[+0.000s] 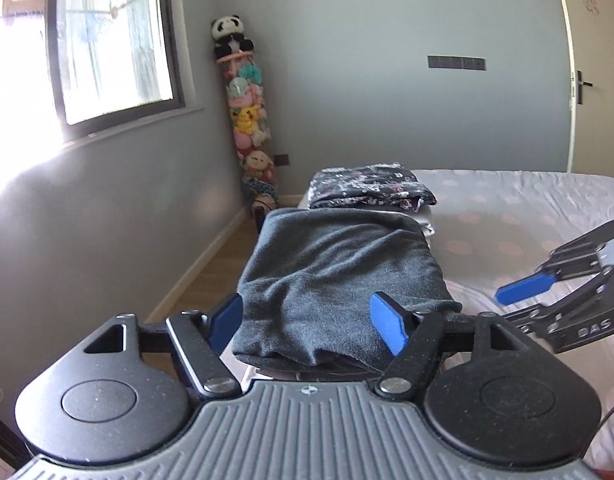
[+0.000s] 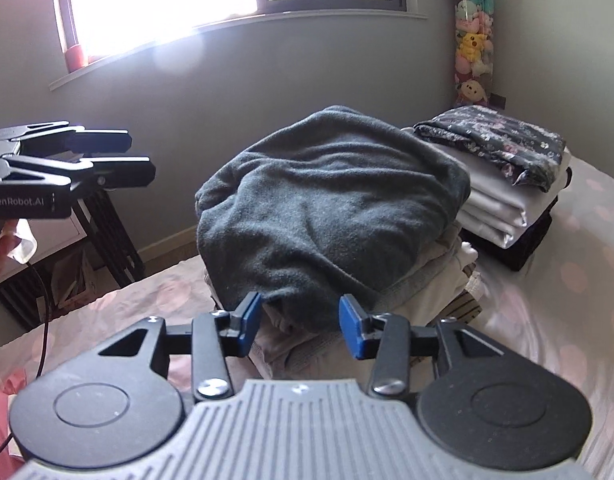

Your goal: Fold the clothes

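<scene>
- Your left tongs (image 1: 307,322) stand wide, blue pads on either side of the near edge of the dark grey garment (image 1: 339,276); nothing is pinched.
- Your right tongs (image 2: 301,326) also stand wide, just short of that garment (image 2: 327,208), gripping nothing.
- The grey garment lies folded on top of a pile of folded clothes (image 2: 435,288) on the bed (image 2: 547,300).
- At 1 o'clock from your right tongs, a dark floral garment (image 2: 495,140) tops a white folded stack (image 2: 495,208).
- At 11 o'clock from your left tongs, a column of plush toys (image 1: 247,120) stands in the corner.
</scene>
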`<state>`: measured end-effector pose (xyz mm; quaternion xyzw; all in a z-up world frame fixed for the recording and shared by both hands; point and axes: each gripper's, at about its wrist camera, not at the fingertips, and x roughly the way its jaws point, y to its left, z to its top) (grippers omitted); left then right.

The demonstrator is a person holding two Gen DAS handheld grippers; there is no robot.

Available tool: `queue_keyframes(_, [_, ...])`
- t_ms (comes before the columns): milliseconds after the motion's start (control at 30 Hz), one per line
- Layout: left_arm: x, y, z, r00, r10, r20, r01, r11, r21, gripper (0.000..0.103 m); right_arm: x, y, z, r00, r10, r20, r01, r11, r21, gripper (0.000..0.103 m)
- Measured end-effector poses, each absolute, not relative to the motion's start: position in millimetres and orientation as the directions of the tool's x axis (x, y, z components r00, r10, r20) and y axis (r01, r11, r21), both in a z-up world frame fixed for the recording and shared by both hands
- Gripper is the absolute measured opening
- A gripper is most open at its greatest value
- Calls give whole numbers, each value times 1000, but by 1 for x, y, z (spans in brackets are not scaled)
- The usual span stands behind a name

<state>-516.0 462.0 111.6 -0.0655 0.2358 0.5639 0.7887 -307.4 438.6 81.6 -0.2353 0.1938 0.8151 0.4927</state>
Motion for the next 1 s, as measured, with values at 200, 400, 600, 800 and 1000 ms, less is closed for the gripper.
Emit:
queue_keyframes(200, [-502,429,121,198,915,-352,-939,280,200,91,-297,399,106,-372,784,-497,-912,-408,40,69])
queue_keyframes(400, [-490,399,127,167,943,-289,-954,228,193,94,-290,358,128,-318,864,-390,-936,-350,-12,86])
queue_keyframes(600, [-482,378,124,144,938,-316,-974,191,121,99,-285,323,137,-274,911,-309,-956,-293,-16,93])
queue_keyframes(800, [-476,355,116,116,924,-364,-988,146,55,99,-291,289,132,-243,931,-271,-966,-259,-23,94])
queue_keyframes(1000, [-468,325,100,76,913,-400,-995,95,26,99,-290,258,119,-226,938,-263,-974,-225,37,98])
